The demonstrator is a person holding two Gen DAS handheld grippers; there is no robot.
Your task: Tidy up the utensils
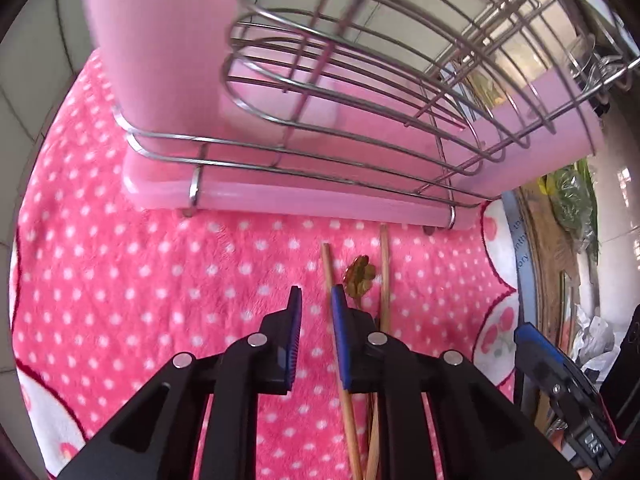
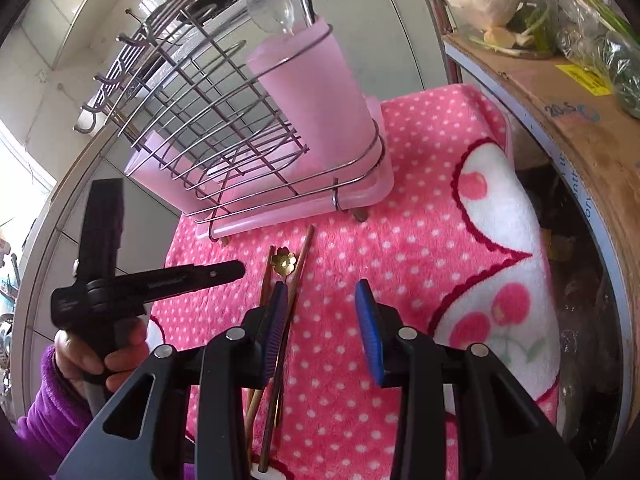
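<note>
Two wooden chopsticks (image 1: 385, 276) and a gold flower-shaped spoon (image 1: 361, 278) lie on a pink dotted towel (image 1: 140, 280) in front of a wire rack (image 1: 328, 92). My left gripper (image 1: 316, 308) is open and empty, its right finger beside the left chopstick. In the right wrist view the chopsticks (image 2: 301, 264) and spoon (image 2: 283, 262) lie by my open, empty right gripper (image 2: 322, 300). The rack's pink cup (image 2: 316, 92) holds spoons. The left gripper (image 2: 236, 270) shows at the left there.
The rack (image 2: 208, 120) stands on a pink tray (image 2: 360, 196) at the back of the towel (image 2: 400, 260). A cardboard box (image 2: 560, 92) with greens on it sits at the right. Tiled wall lies behind the rack.
</note>
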